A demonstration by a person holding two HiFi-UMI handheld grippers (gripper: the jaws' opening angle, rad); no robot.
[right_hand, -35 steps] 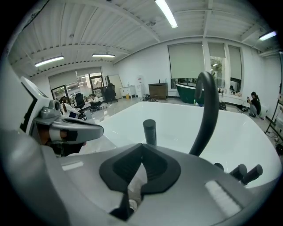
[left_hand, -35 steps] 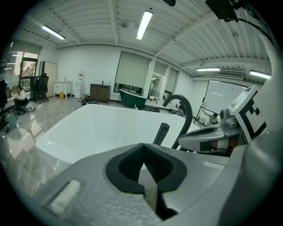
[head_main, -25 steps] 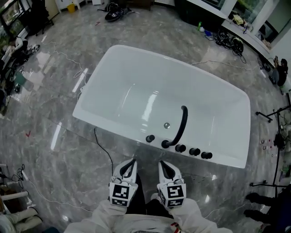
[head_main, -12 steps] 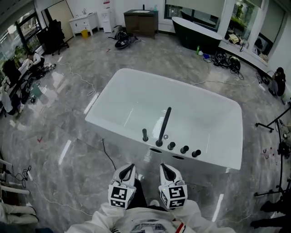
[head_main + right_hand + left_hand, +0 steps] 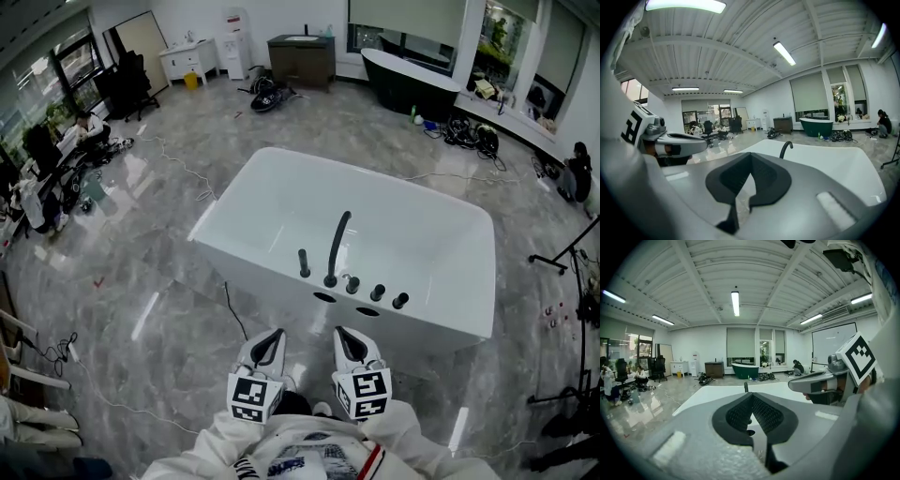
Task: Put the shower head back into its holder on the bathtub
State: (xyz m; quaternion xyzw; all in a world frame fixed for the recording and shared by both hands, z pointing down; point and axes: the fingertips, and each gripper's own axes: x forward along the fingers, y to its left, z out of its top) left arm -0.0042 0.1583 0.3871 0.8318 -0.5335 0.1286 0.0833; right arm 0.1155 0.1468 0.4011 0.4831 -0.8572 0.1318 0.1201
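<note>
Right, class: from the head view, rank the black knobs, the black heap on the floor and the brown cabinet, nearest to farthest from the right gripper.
1. The black knobs, on the near rim of the white bathtub, just ahead of the right gripper.
2. The black heap, on the floor beyond the tub.
3. The brown cabinet, behind that heap at the far wall.

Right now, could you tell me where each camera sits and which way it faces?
Head view: on the person's head, facing down at the bathtub; sleeves, left tongs and right tongs show.
Left gripper view: on the left tongs, facing along its jaws over the bathtub; right tongs shows.
Right gripper view: on the right tongs, facing the spout; left tongs shows.
Shared: all see the bathtub.
</note>
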